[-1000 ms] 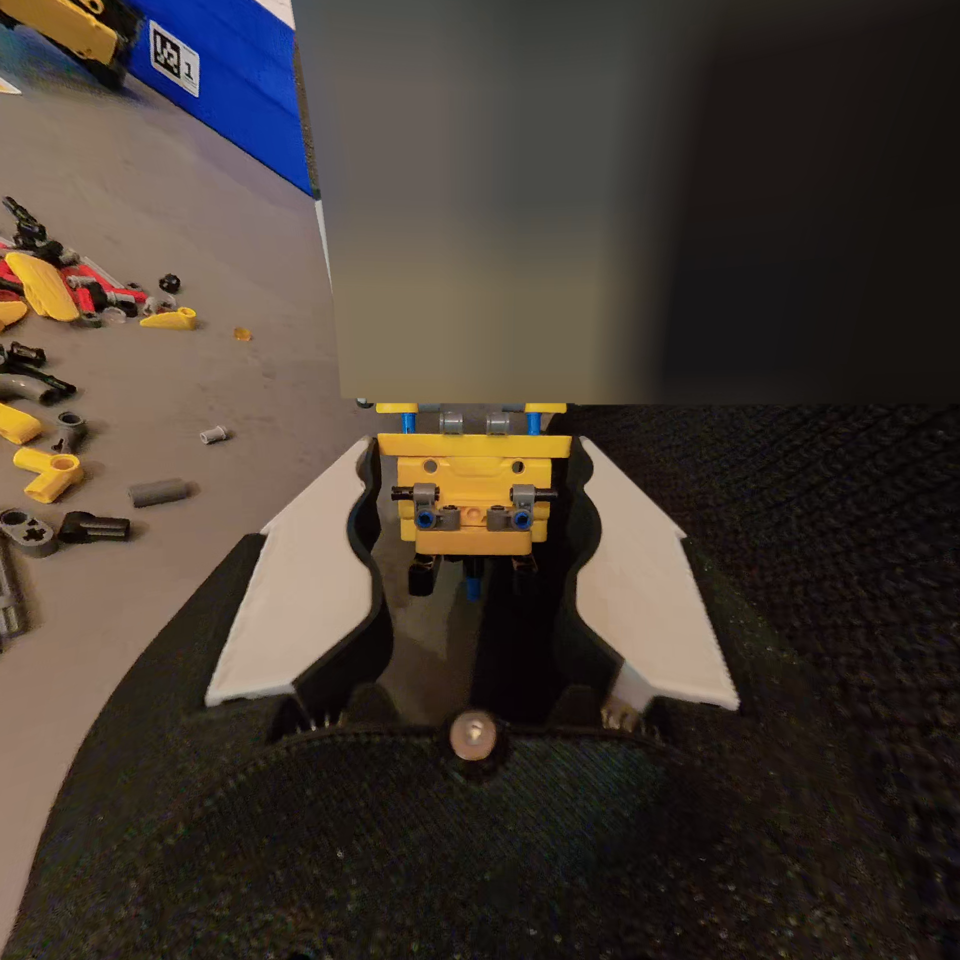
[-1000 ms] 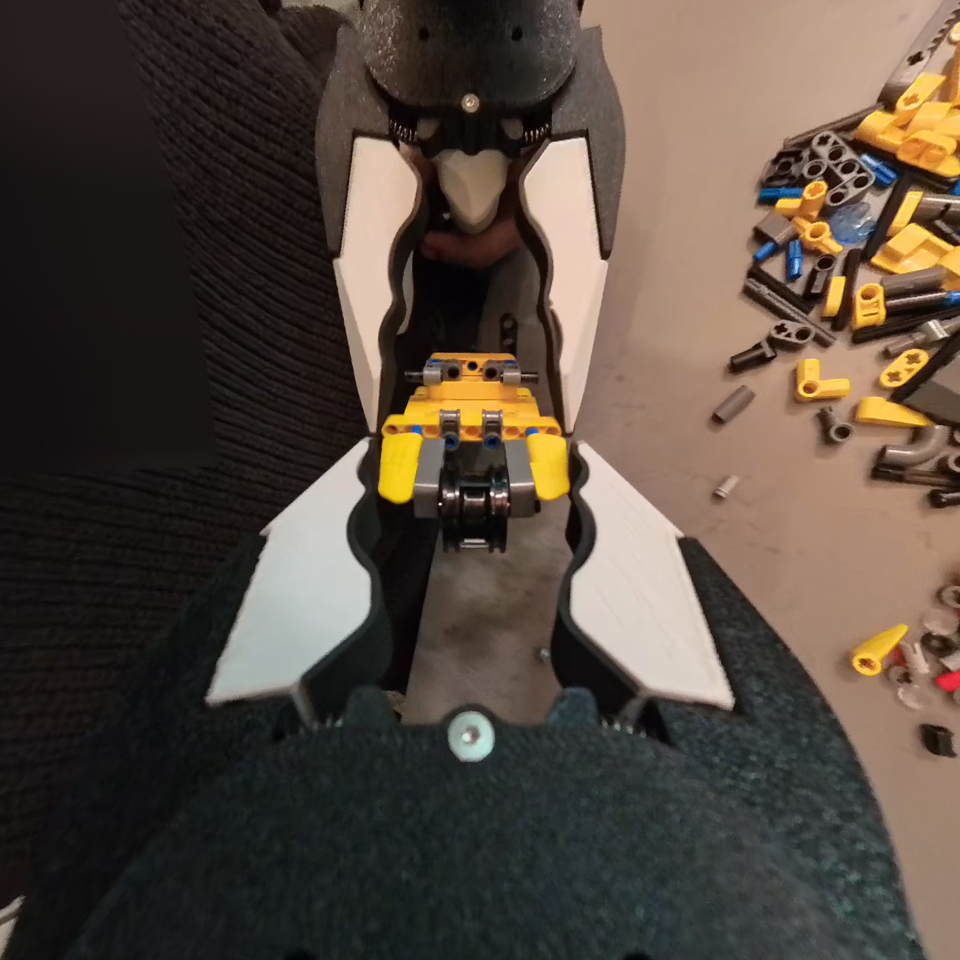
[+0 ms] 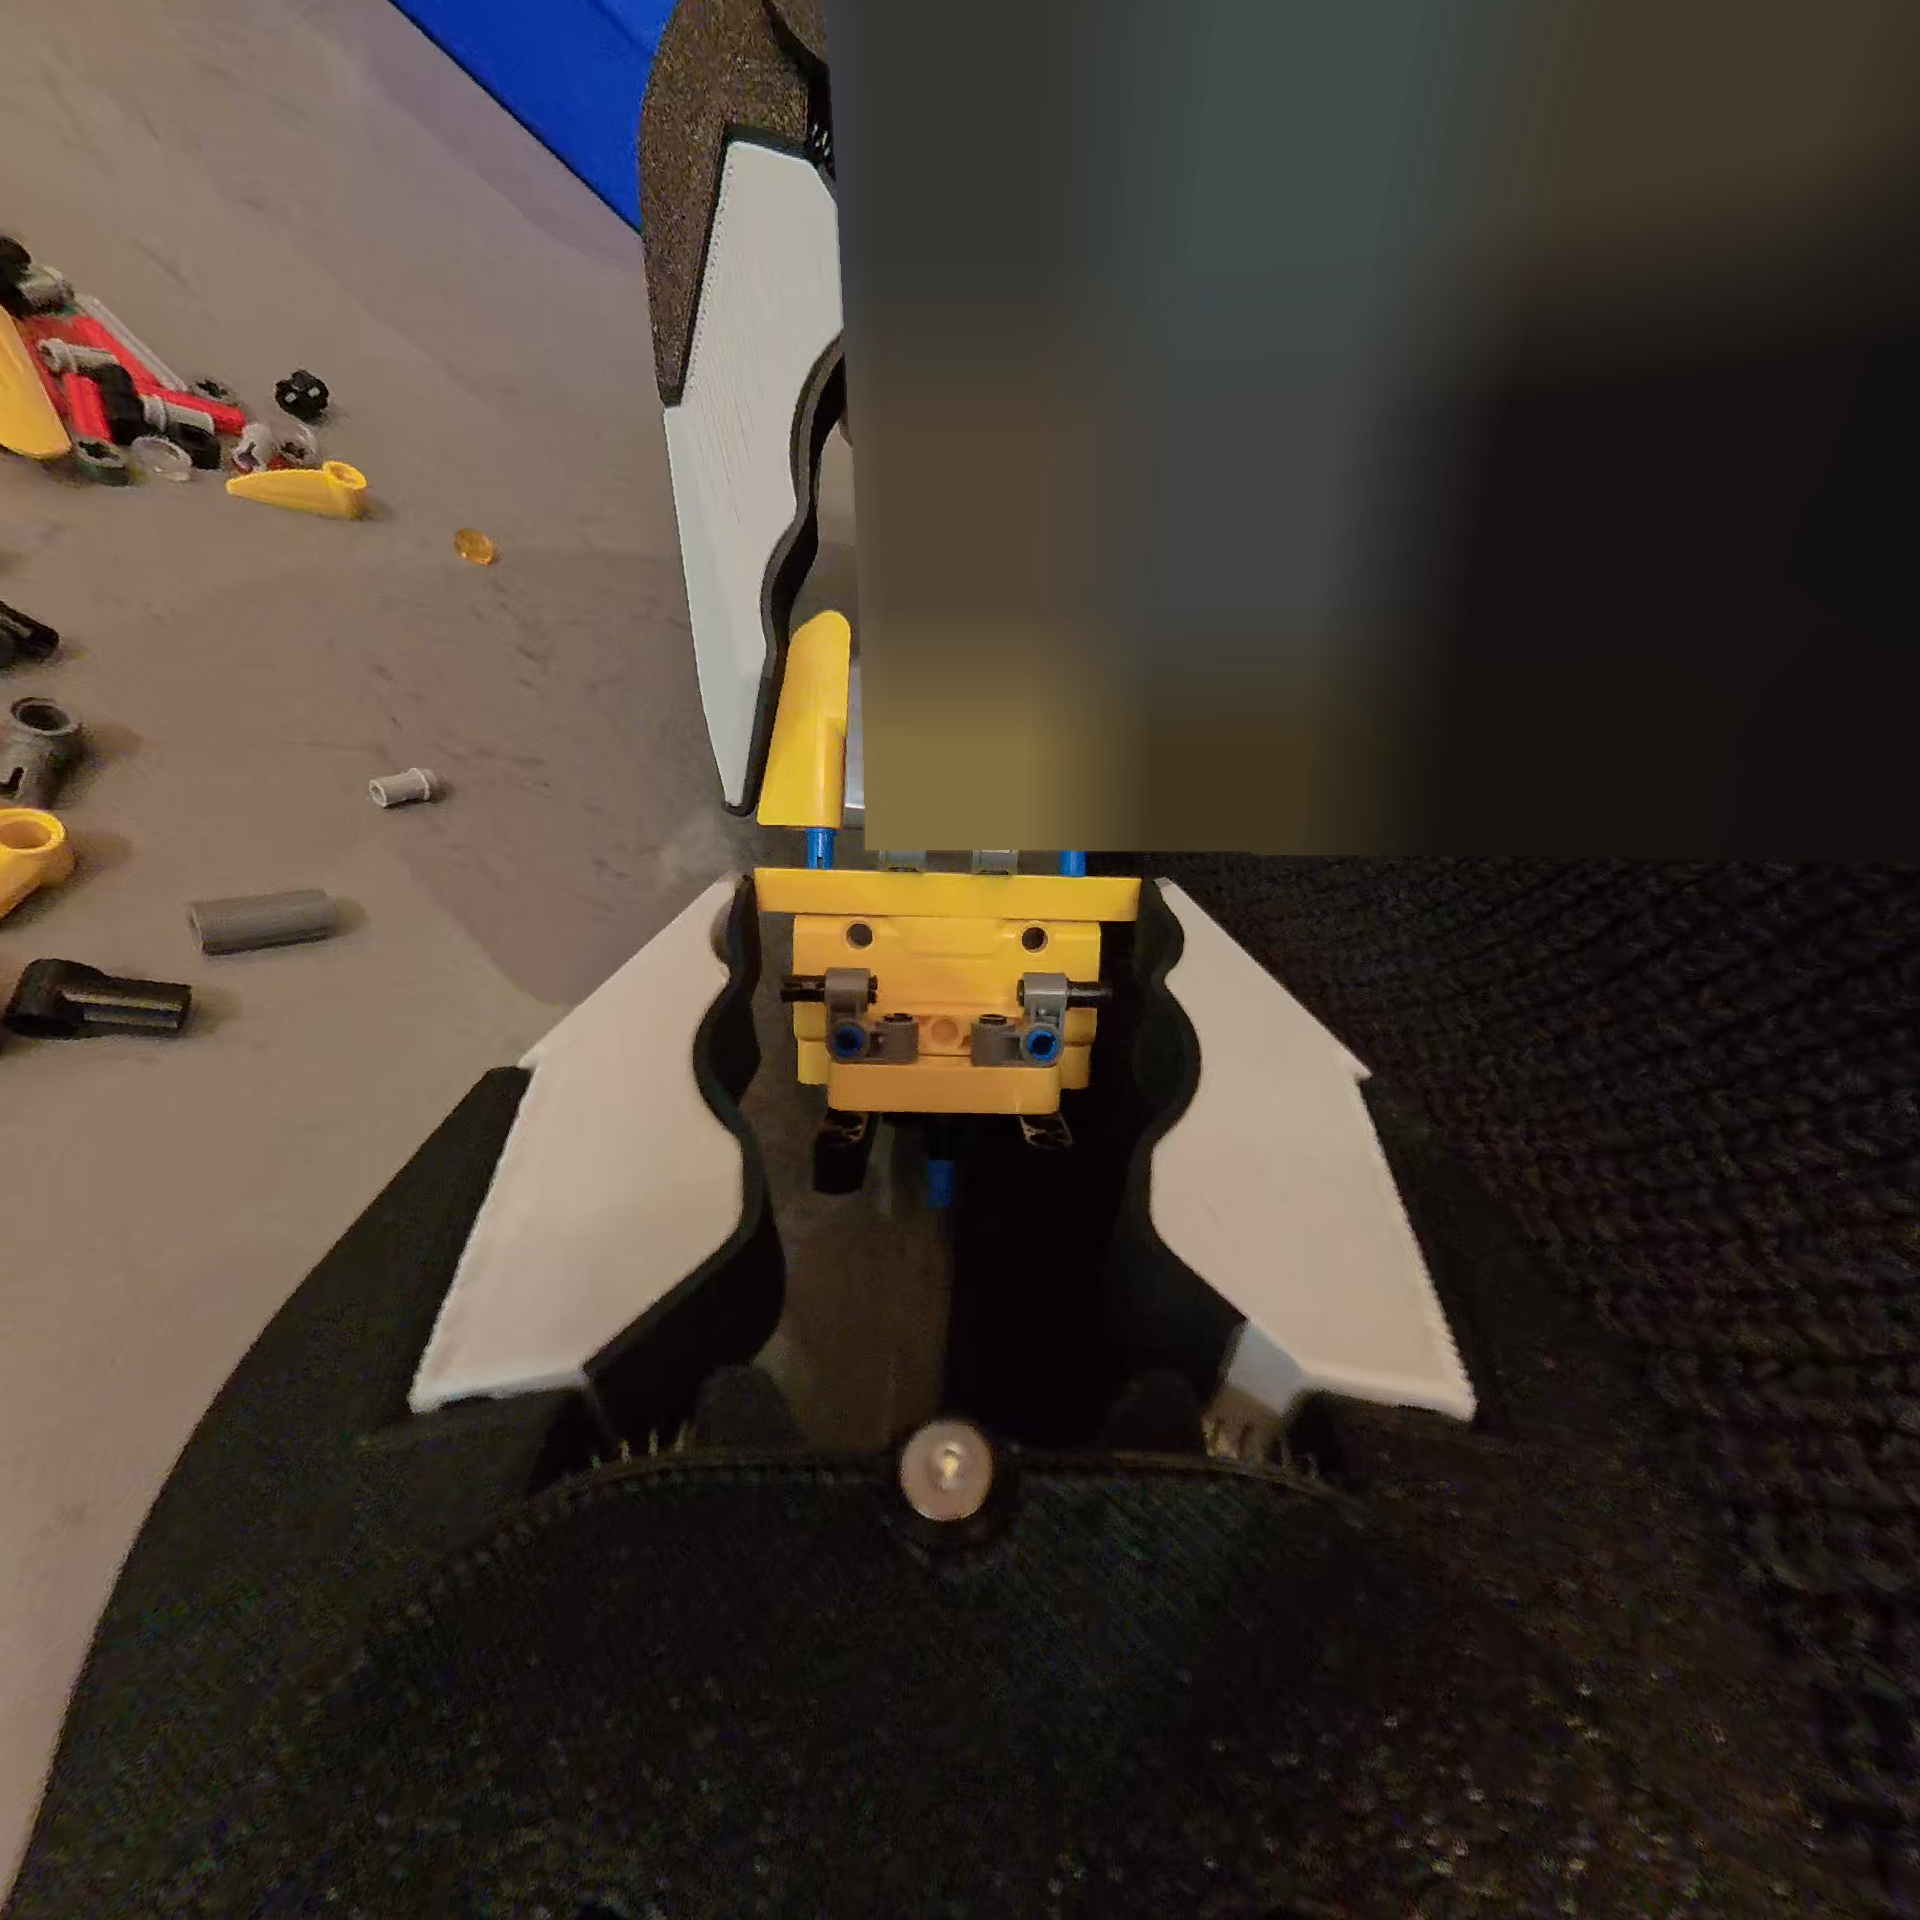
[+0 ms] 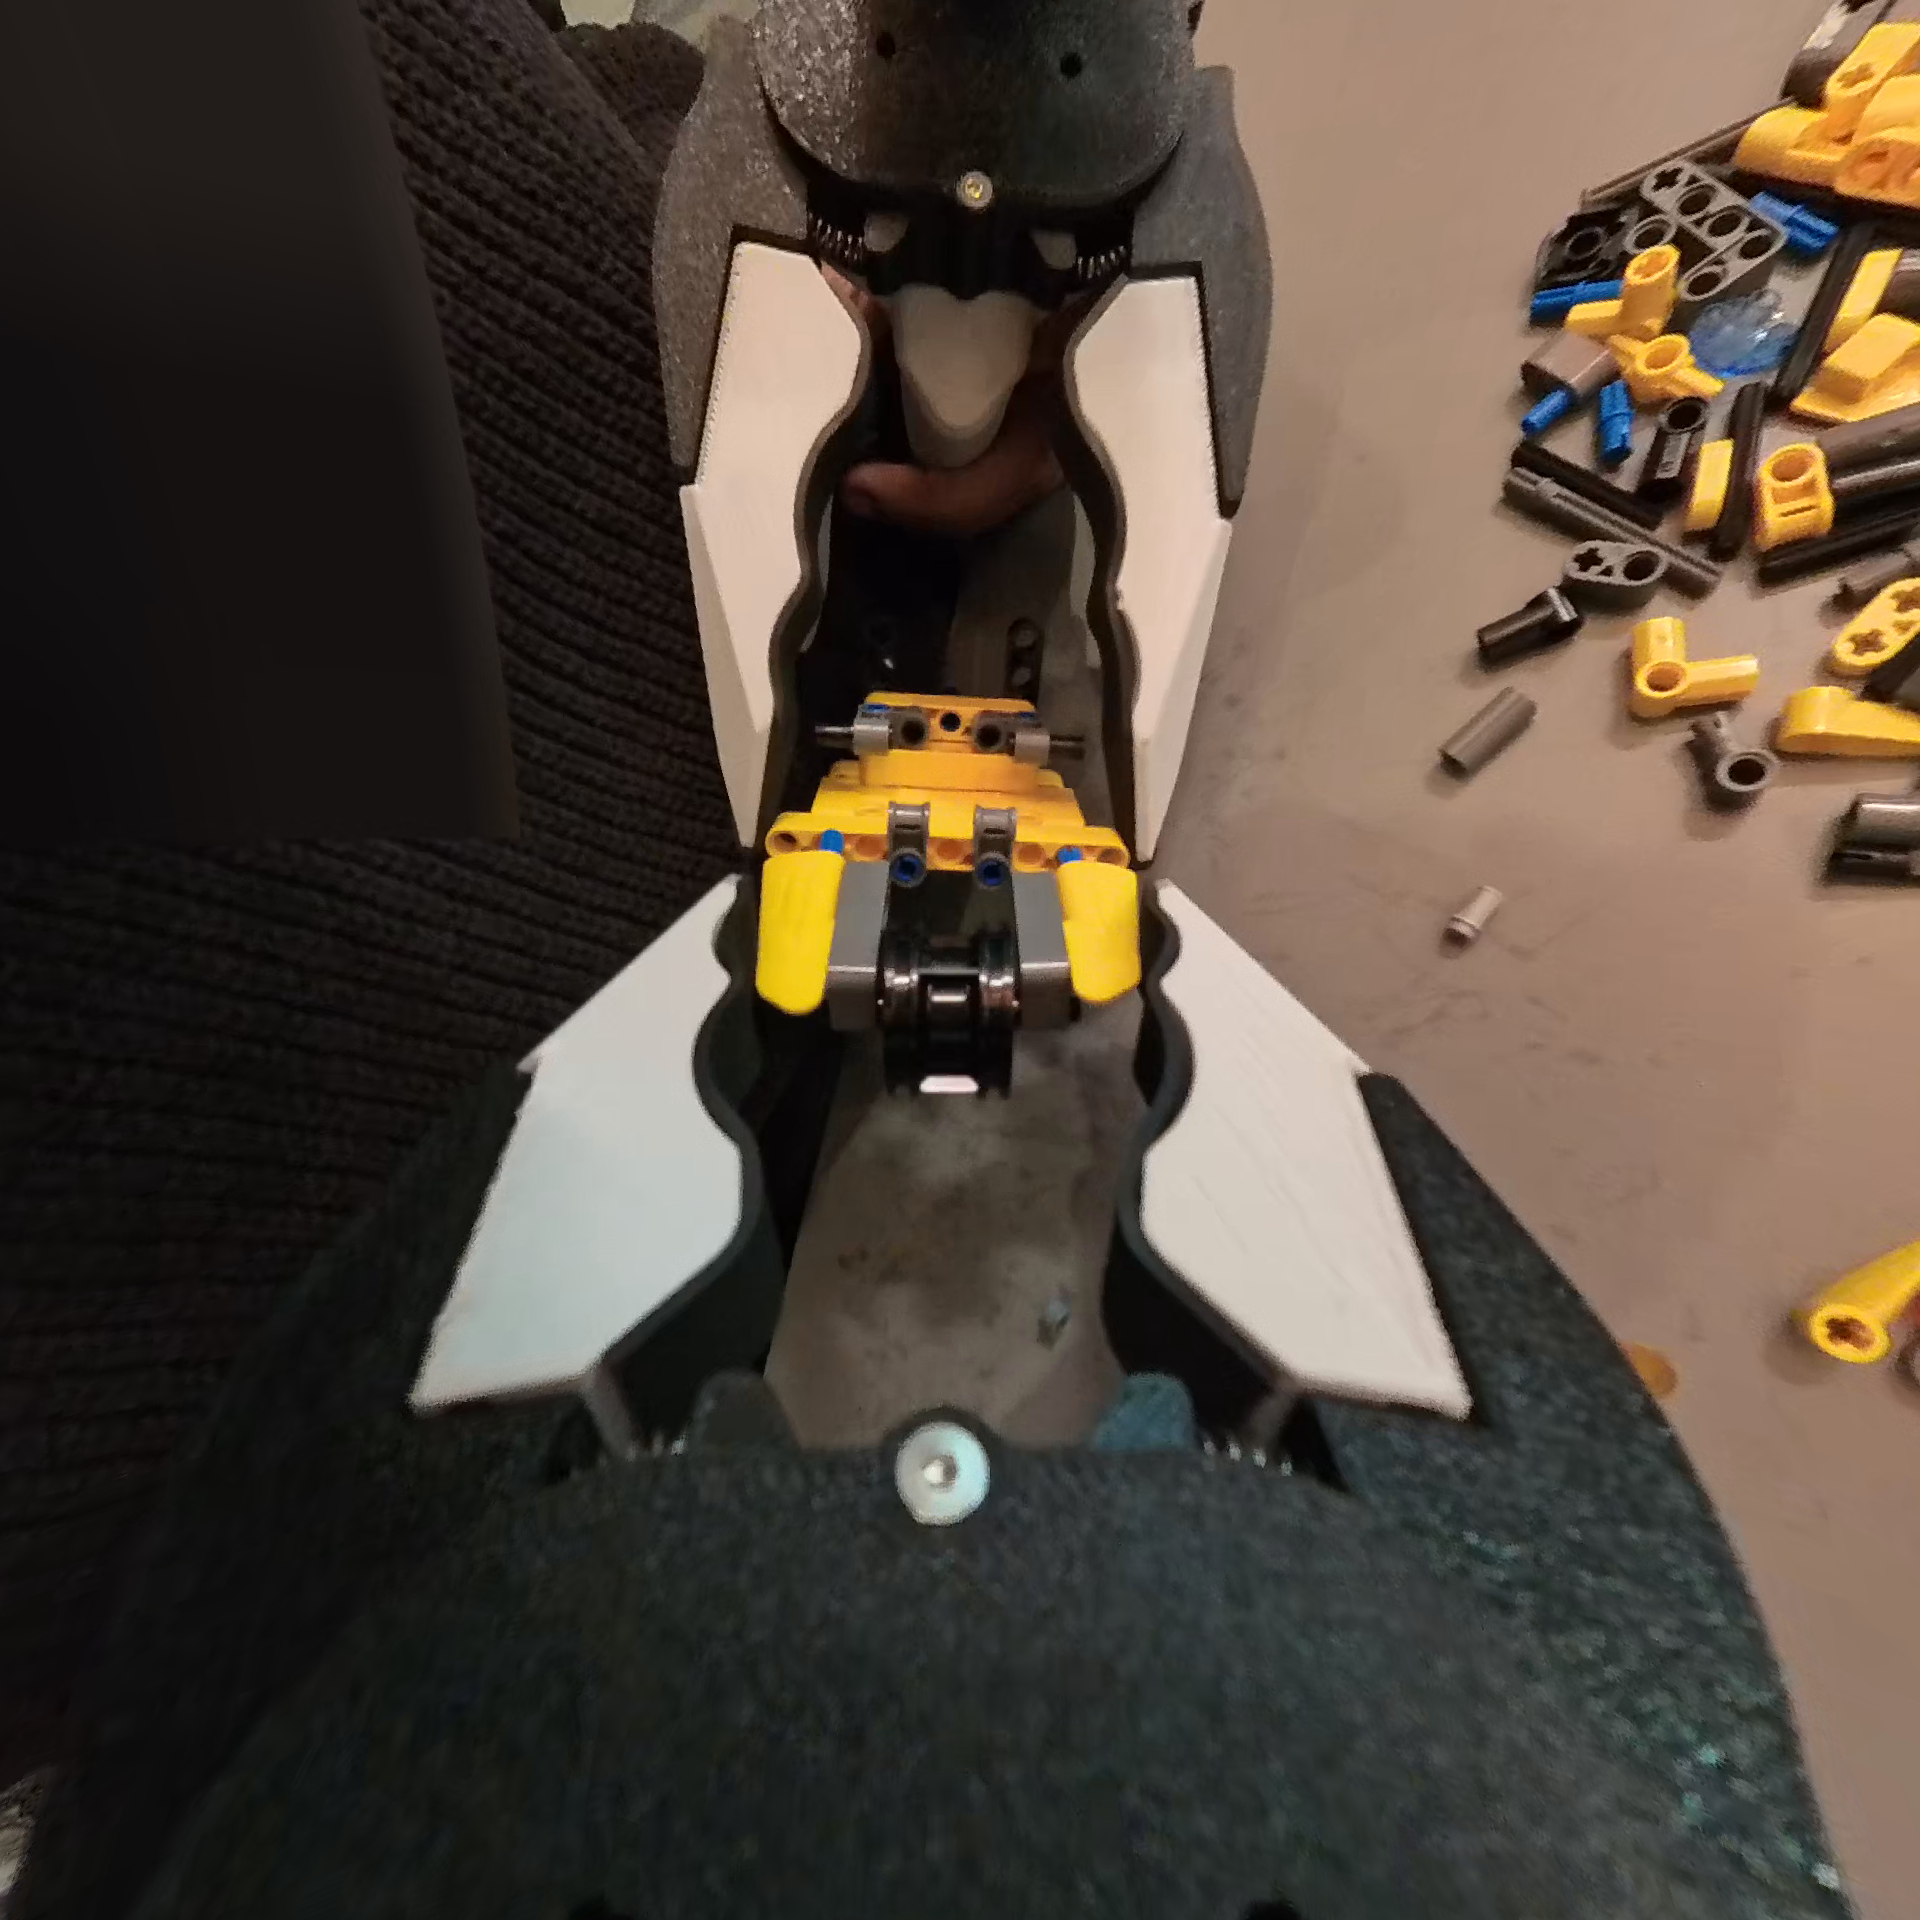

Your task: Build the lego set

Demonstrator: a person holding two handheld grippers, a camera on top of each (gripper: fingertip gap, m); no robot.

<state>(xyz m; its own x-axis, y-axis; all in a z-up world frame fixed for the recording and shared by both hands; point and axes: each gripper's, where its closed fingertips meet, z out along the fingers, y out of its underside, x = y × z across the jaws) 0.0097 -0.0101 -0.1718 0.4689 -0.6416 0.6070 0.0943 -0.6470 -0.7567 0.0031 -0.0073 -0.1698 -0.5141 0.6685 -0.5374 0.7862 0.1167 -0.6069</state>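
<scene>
A small yellow brick assembly point(image 3: 945, 1086) with grey and blue pins hangs between both grippers above a grey surface. My left gripper point(image 3: 948, 904) is shut on its wide yellow beam end. My right gripper point(image 4: 940, 904) is shut on the other end of the assembly point(image 4: 795, 925), at the two yellow curved pieces beside a black wheel point(image 4: 945, 997). The grippers face each other, tip to tip. The left gripper's fingers point(image 4: 769, 416) show at the top of the right wrist view. One finger point(image 3: 748, 468) of the right gripper shows in the left wrist view; a blurred patch hides the rest.
Loose yellow, red, grey and black brick parts point(image 3: 125, 405) lie left on the grey surface point(image 3: 364, 1143), and more parts point(image 4: 1714, 312) lie right in the right wrist view. A blue box point(image 3: 551, 83) stands at the back. Black knitted cloth point(image 3: 1558, 1143) lies close beside the grippers. Less than 4 cm separates the two grippers' tips.
The left wrist view has shifted, and a white finger of the right gripper now shows above the assembly. Both grippers keep their hold. The right wrist view is nearly unchanged.
</scene>
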